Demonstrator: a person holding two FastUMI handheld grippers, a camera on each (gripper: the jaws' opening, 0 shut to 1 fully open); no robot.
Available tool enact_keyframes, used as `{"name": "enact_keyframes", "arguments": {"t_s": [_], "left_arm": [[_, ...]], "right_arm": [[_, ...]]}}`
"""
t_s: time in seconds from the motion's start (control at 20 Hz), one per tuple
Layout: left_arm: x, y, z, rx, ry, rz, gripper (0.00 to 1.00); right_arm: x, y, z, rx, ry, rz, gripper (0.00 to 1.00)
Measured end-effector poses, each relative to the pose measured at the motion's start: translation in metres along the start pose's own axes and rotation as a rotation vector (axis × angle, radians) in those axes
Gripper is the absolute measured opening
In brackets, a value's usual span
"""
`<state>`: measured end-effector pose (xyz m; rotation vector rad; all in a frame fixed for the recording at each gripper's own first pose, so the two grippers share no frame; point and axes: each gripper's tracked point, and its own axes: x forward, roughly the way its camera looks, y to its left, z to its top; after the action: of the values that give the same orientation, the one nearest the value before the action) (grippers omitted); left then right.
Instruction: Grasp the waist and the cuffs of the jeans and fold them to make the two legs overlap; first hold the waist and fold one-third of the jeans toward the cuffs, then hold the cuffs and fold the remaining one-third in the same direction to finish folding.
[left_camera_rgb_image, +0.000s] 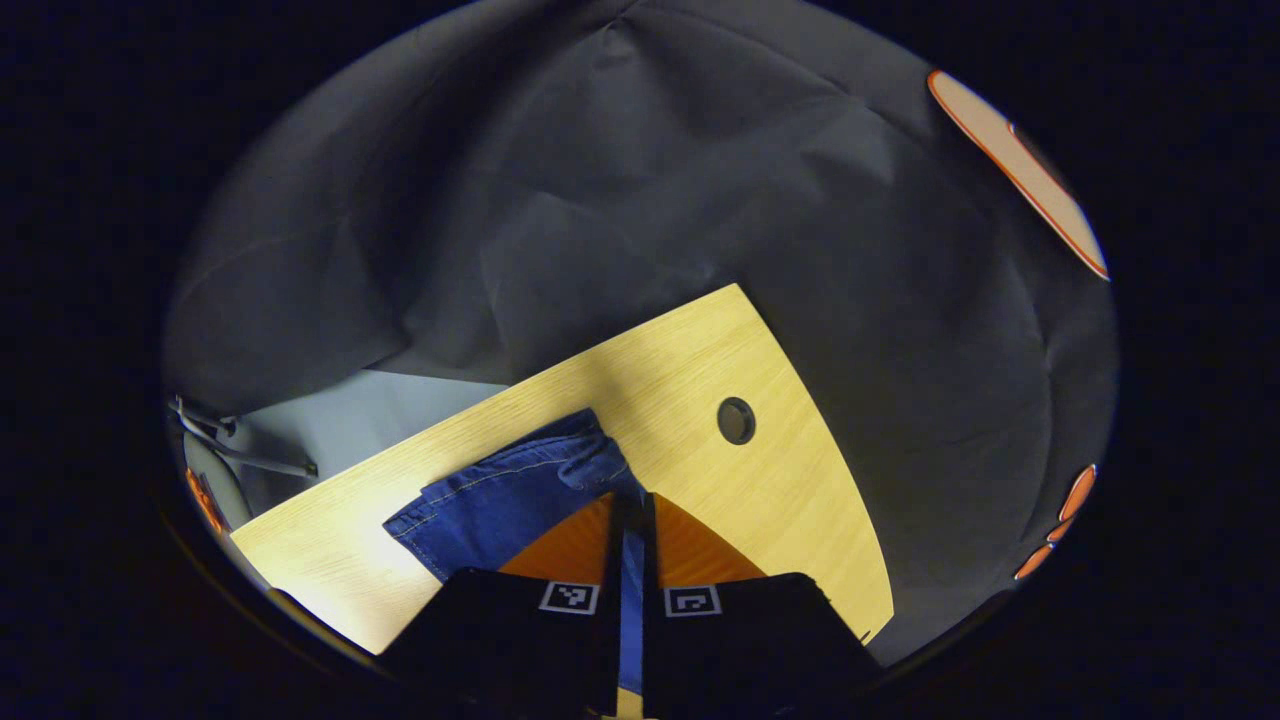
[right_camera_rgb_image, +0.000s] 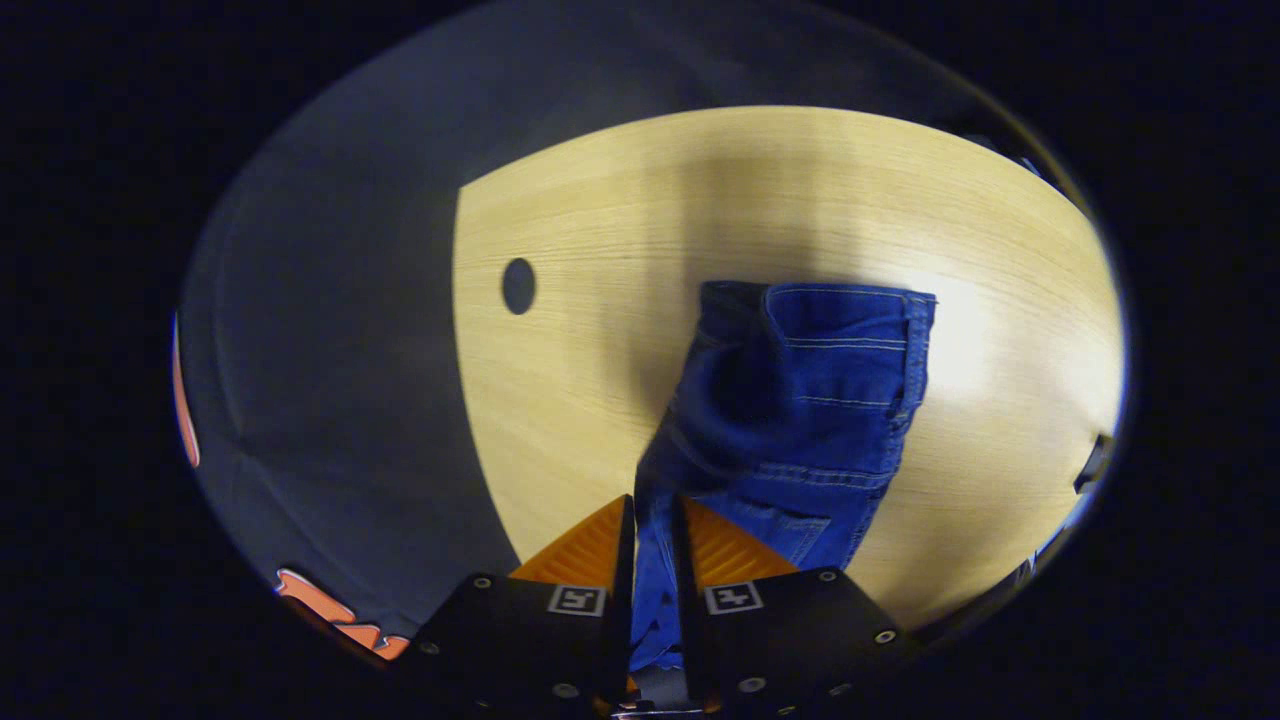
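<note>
The wooden desk (right_camera_rgb_image: 800, 180), with a round hole (right_camera_rgb_image: 518, 286) in its top, carries the blue jeans (right_camera_rgb_image: 800, 400), bunched and partly lifted. Left hand-held gripper (left_camera_rgb_image: 632, 540) and right hand-held gripper (right_camera_rgb_image: 653, 545) each clench denim between nearly closed fingers.

Pretty dim booth overall, but the wooden table (right_camera_rgb_image: 780, 190) gets bright overhead light, with glare right of the jeans (right_camera_rgb_image: 800, 400) and soft shadows. Fisheye bends edges hard.
</note>
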<state>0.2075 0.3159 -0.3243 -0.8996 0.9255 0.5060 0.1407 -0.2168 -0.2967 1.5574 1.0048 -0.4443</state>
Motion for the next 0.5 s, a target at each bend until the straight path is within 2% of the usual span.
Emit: {"name": "enact_keyframes", "arguments": {"t_s": [0.05,0.1,0.15,0.2,0.25,0.3,0.35,0.4,0.45,0.5], "left_arm": [[-0.005,-0.005,0.012,0.019,-0.053,-0.014,0.1],[-0.015,-0.01,0.023,0.04,-0.117,-0.027,0.21],[-0.024,-0.018,0.032,0.062,-0.167,-0.045,0.33],[-0.038,-0.023,0.041,0.08,-0.204,-0.057,0.46],[-0.044,-0.027,0.042,0.1,-0.222,-0.066,0.6],[-0.056,-0.034,0.042,0.123,-0.241,-0.094,0.61],[-0.065,-0.044,0.042,0.158,-0.261,-0.116,0.67],[-0.074,-0.051,0.044,0.201,-0.295,-0.134,0.8],[-0.083,-0.057,0.044,0.245,-0.34,-0.157,0.77],[-0.093,-0.062,0.042,0.285,-0.374,-0.177,0.85]], "right_arm": [[-0.01,0.01,0.003,-0.022,-0.022,0.039,0.29],[-0.019,0.008,0.009,-0.048,-0.05,0.042,0.41],[-0.026,0.003,0.012,-0.08,-0.076,0.032,0.34],[-0.031,-0.003,0.015,-0.126,-0.097,0.013,0.5],[-0.035,-0.01,0.017,-0.165,-0.109,0.0,0.43],[-0.037,-0.02,0.015,-0.199,-0.117,-0.02,0.51],[-0.037,-0.03,0.014,-0.234,-0.124,-0.035,0.58],[-0.038,-0.038,0.013,-0.271,-0.135,-0.051,0.76],[-0.038,-0.047,0.013,-0.31,-0.145,-0.065,0.7],[-0.037,-0.054,0.012,-0.343,-0.155,-0.077,0.87]]}}
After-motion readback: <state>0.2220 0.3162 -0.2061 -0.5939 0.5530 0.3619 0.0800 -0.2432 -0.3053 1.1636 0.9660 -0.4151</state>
